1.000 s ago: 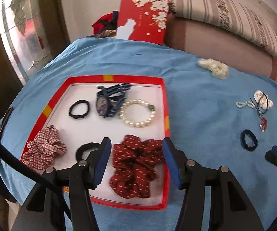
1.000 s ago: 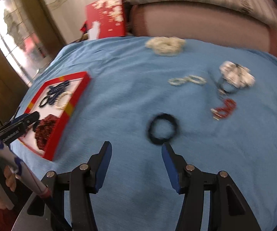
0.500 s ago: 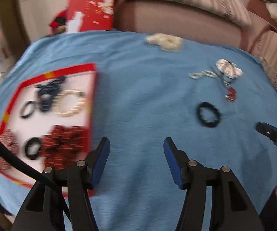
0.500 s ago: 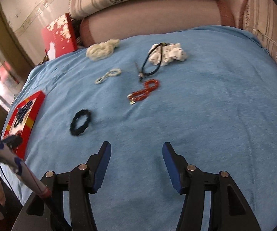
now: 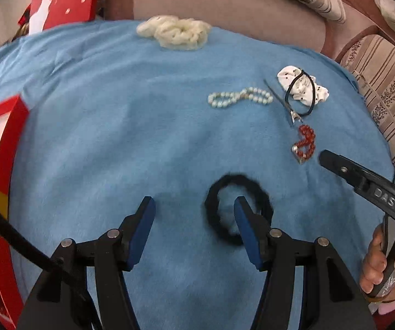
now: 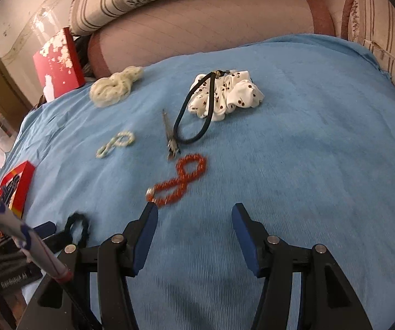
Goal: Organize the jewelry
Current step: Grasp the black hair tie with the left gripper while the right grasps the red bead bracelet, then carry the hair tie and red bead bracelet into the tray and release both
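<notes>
Both claws swung right off the red tray (image 5: 3, 148), open: left claw (image 5: 194, 206) over black scrunchie (image 5: 224, 189).

Blue cloth (image 5: 115, 137), black hair tie (image 5: 222, 192), red beads (image 6: 181, 181).

Your left gripper (image 5: 194, 210) hangs open over the blue cloth (image 5: 115, 137), its right finger (image 5: 245, 228) in front of the black hair tie (image 5: 257, 195).
</notes>
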### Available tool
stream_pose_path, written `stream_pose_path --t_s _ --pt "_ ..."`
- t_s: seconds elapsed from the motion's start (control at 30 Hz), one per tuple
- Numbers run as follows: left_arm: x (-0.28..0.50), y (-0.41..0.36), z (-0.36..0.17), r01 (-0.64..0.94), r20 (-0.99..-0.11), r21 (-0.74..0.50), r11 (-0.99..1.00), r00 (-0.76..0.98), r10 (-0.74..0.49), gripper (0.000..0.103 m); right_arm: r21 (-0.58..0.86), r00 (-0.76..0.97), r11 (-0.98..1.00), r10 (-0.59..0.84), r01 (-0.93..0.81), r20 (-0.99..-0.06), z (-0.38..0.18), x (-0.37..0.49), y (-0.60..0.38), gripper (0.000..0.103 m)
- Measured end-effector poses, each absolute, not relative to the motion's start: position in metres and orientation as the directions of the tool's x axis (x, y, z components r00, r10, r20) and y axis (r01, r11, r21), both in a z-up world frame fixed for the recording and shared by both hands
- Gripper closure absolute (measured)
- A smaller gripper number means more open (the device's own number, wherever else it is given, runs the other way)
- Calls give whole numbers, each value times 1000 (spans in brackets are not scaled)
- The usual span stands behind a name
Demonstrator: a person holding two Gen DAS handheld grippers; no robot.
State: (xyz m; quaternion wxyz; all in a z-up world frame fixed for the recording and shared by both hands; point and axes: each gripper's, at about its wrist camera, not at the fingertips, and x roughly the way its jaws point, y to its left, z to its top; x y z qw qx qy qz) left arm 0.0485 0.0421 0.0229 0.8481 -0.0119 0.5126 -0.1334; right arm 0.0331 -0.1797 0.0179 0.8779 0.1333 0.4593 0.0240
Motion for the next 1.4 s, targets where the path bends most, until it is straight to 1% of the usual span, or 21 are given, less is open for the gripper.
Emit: stream_pose_path --t_s 0.1,0.2,0.23,0.27,0.3,0.33,0.37,0.4,0.43,0.63,0.8,1.0,1.2,1.4 --pt "53 36 21 222 -861 -160 962 445 -247 42 242 575 967 152 82 -804 12 42 -177 43" --pt "52 27 18 240 -855 -115 964 471 -219 42 165 585 984 92 73 -806 11 47 -167 43" --pt "52 25 18 249 -853 -97 964 479 -209 51 136 584 988 70 70 -809 10 49 -164 43" --pt "50 21 18 264 -850 -70 962 488 -196 64 110 583 992 51 66 -811 10 50 -161 43" --pt "48 18 18 277 -850 -41 960 496 -180 90 67 583 996 17 65 -813 10 50 -157 47" --pt "48 18 19 291 -851 -48 956 490 -192 95 34 586 998 -6 58 -810 10 50 -155 64" --pt "47 19 21 299 -852 -73 951 477 -215 95 31 589 999 -1 44 -808 11 49 -153 84" --pt "46 22 22 301 -852 -96 949 468 -235 95 27 588 999 -1 38 -809 14 48 -152 95" --pt "44 26 26 297 -850 -123 947 460 -255 95 26 588 999 -3 41 -809 16 47 -152 95" --pt "21 57 58 274 -807 -206 940 495 -321 95 121 626 993 88 11 -775 47 20 -157 95" --pt "0 96 86 233 -770 -236 943 548 -328 95 178 635 983 164 -42 -755 70 -3 -150 95" --pt "-21 160 109 139 -747 -217 966 613 -256 95 227 632 970 228 -84 -741 89 -9 -124 95" --pt "-32 234 108 -15 -750 -196 981 646 -140 95 212 637 964 266 -161 -723 110 -11 -79 95" --pt "-53 308 99 -181 -768 -200 963 639 -40 95 196 629 942 328 -272 -705 130 -10 -15 95"
